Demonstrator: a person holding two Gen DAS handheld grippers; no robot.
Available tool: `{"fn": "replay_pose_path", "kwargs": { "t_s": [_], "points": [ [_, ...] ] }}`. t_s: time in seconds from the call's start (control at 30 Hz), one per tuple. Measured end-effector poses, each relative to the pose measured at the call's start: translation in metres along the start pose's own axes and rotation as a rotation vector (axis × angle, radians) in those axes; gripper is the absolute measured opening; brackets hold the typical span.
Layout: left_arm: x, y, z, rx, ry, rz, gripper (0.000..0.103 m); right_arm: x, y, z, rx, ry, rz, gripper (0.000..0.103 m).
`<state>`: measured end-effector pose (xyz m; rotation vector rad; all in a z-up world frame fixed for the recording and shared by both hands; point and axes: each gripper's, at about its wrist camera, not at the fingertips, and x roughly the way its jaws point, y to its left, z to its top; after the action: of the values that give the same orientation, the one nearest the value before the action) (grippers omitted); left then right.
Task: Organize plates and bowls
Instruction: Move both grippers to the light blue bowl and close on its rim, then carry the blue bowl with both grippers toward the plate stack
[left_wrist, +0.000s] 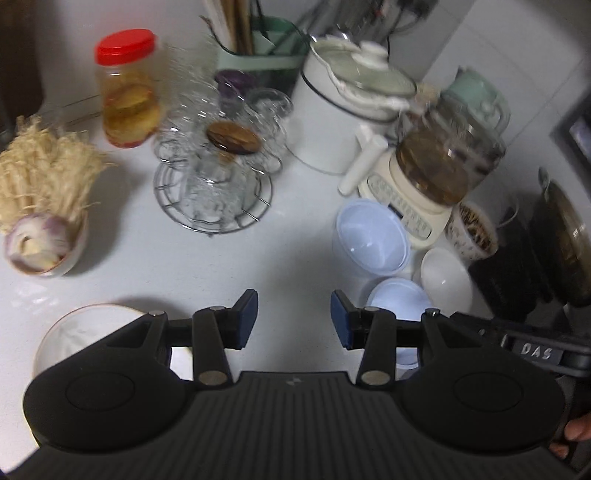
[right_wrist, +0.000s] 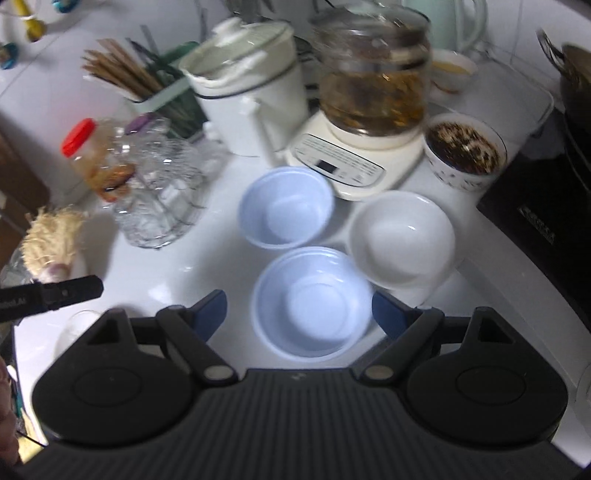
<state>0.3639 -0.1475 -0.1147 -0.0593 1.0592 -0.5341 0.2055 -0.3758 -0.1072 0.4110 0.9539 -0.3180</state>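
Left hand-held gripper (left_wrist: 294, 319): jaws part open, nothing between them, above bare white counter (left_wrist: 207, 266)
Right hand-held gripper (right_wrist: 299, 314): jaws wide, empty, either side of the near blue bowl (right_wrist: 310, 302), pads apart from its rim
Far blue bowl (right_wrist: 286, 206): at 11 o'clock from the near one, just beside it
White bowl (right_wrist: 402, 238): at 2 o'clock from the near blue bowl, rims close
White plate (left_wrist: 88, 328): at 9 o'clock of the left gripper, partly hidden beneath it
Glass kettle (right_wrist: 373, 77): on its base at 12 o'clock, behind the bowls
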Motion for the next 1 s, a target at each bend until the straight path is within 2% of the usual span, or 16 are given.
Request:
{"fn": "replay_pose_path", "kwargs": {
  "t_s": [0.17, 0.23, 0.3, 0.4, 0.47, 0.53, 0.67, 0.8, 1.0],
  "points": [
    [0.043, -0.013, -0.002, 0.012, 0.058, -0.022, 0.049, 0.022, -0.026, -0.006, 0.047, -0.003, 0.011, 0.086],
    [0.058, -0.016, -0.004, 0.008, 0.082, -0.037, 0.048, 0.031, -0.034, -0.009, 0.066, 0.011, 0.021, 0.076],
    [0.073, -0.019, -0.006, 0.008, 0.103, -0.044, 0.047, 0.04, -0.043, -0.011, 0.096, 0.029, 0.03, 0.076],
    [0.094, -0.023, -0.009, -0.009, 0.145, -0.084, 0.042, 0.052, -0.054, -0.016, 0.156, 0.052, 0.046, 0.061],
    [0.105, -0.026, -0.01, -0.018, 0.168, -0.097, 0.039, 0.059, -0.058, -0.019, 0.17, 0.065, 0.043, 0.056],
    [0.115, -0.029, -0.011, -0.028, 0.187, -0.119, 0.039, 0.065, -0.06, -0.021, 0.185, 0.081, 0.052, 0.046],
    [0.134, -0.036, -0.012, -0.031, 0.218, -0.121, 0.038, 0.072, -0.061, -0.024, 0.192, 0.098, 0.059, 0.037],
    [0.149, -0.036, -0.012, -0.046, 0.247, -0.118, 0.028, 0.079, -0.063, -0.025, 0.205, 0.117, 0.077, 0.021],
    [0.157, -0.034, -0.012, -0.057, 0.268, -0.136, 0.02, 0.082, -0.065, -0.024, 0.209, 0.122, 0.102, 0.014]
  ]
}}
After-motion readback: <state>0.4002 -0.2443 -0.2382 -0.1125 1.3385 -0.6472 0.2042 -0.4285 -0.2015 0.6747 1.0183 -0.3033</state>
